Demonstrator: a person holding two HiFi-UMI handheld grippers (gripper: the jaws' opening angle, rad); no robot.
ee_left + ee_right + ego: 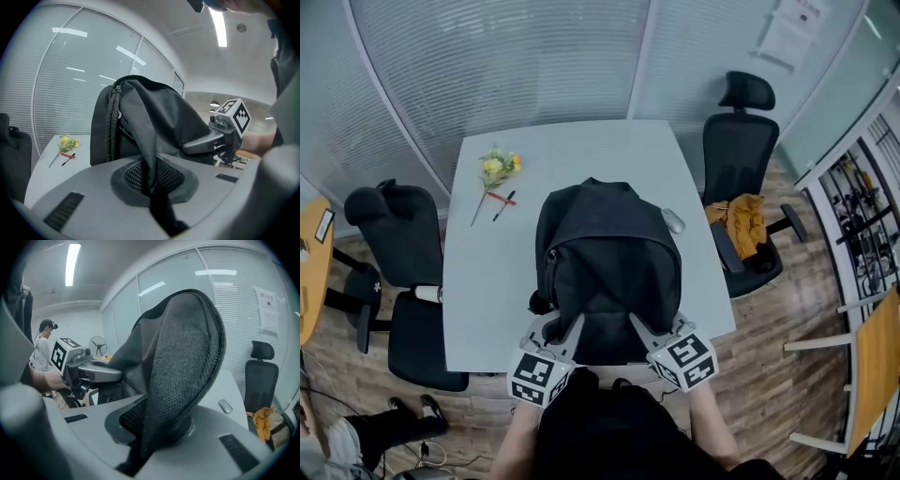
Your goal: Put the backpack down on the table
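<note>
- Light: bright, even, from overhead; ceiling strip light blown out white.
- Reflections: pale streaks on glass wall.
- Shadows: soft, faint, beside backpack on table.
- Distortion: heavy fisheye bowing and dark corners in both gripper views.
- Focus: nearest foreground blurred in the gripper views; head view sharp.

Office: glass partitions, swivel chairs, meeting table.
</note>
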